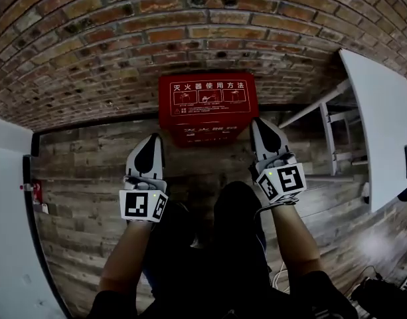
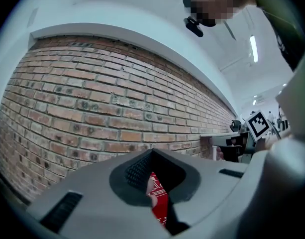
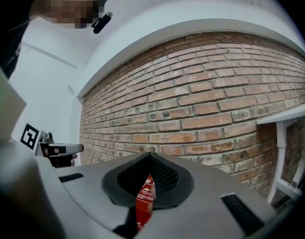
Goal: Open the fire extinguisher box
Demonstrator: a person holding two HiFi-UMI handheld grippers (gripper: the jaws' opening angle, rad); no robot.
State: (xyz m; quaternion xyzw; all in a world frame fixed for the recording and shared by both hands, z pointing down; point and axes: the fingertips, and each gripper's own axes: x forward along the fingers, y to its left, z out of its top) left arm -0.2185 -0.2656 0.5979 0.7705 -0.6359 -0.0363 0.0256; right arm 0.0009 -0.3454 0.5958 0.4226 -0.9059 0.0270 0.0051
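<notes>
Approach at the brick wall (image 1: 123, 38): we hold the left gripper (image 1: 152, 145) and the right gripper (image 1: 261, 130) level, each with jaws pressed together on nothing, flanking the fire extinguisher box (image 1: 206, 108). The red box stands on the plank floor (image 1: 77, 178) against the wall, lid shut, and both grippers look just short of it. We judge the opening not yet begun. Next, we think, a gripper must spread, find the lid's front edge or catch, and lift; we see no handle from here.
</notes>
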